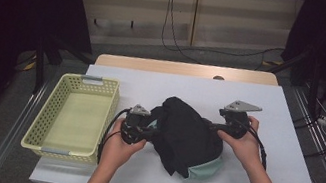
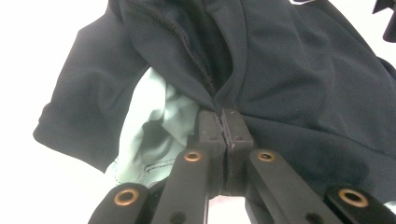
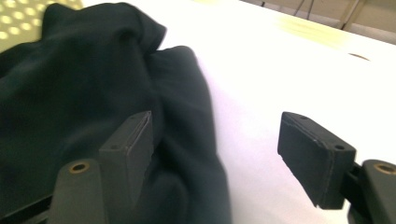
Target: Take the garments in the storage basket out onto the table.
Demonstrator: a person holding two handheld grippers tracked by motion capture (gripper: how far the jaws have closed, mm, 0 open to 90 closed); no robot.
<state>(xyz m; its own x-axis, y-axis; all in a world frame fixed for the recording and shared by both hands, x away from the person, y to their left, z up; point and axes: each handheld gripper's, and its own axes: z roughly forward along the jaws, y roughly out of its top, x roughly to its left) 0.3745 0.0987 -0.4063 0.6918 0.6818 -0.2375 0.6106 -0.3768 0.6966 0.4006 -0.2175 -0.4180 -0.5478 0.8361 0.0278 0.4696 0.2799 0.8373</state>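
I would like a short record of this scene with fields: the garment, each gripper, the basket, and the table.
garment: black garment bunched on the table, a pale green cloth showing under its near edge
left gripper: left gripper shut on a fold of the black garment
right gripper: right gripper open, one jaw against the garment, nothing pinched
basket: yellow basket to the left of the garment, nothing seen inside
table: white table, the person's hands at its near side
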